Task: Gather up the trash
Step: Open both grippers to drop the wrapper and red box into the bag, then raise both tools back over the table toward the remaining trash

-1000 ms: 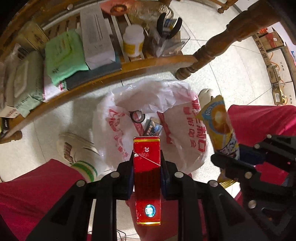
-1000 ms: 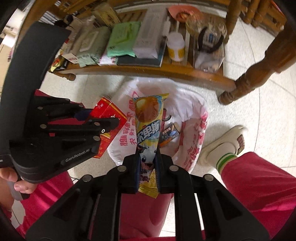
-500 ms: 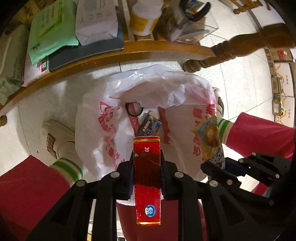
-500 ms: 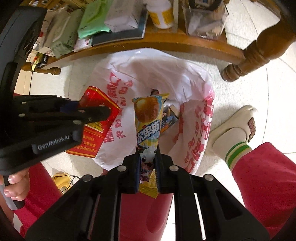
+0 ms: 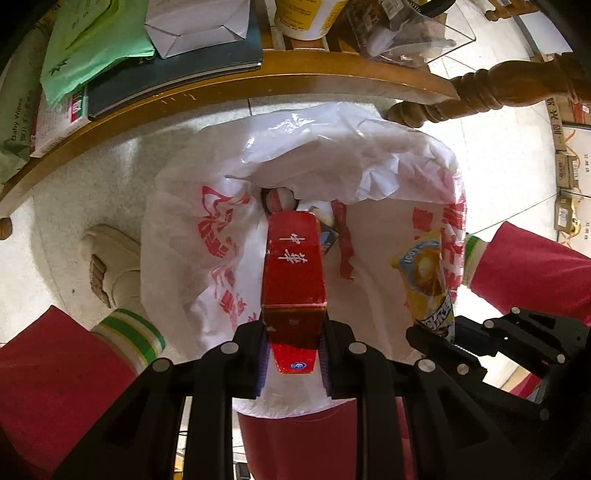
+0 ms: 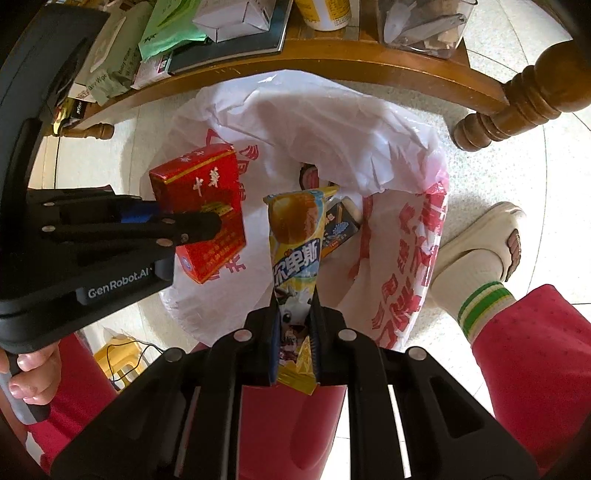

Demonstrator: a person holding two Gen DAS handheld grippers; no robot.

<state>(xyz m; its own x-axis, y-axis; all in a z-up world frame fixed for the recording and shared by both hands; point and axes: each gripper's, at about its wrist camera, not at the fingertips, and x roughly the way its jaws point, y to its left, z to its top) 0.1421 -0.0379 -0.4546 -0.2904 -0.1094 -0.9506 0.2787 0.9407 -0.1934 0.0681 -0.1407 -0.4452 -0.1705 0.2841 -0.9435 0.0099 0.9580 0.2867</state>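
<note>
You are at the drop: your left gripper [image 5: 291, 354] pinches the red box [image 5: 293, 273] and your right gripper [image 6: 293, 332] the yellow wrapper [image 6: 295, 251], both over the bag [image 5: 207, 206] mouth at 12 o'clock, so release both 2.

Black hand-held gripper [image 6: 293, 321] with silver screws, marked "GenRobot.AI"; red trousers [image 6: 535, 369], green-striped white socks [image 6: 476, 295], cream slippers [image 6: 491, 236].

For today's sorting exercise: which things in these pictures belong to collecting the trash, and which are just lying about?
Part of the job:
- red box, in left hand-held gripper
- yellow snack wrapper, in right hand-held gripper
- white plastic bag, open on the floor

Just lying about:
- green packet
- white carton
- wooden shelf
</note>
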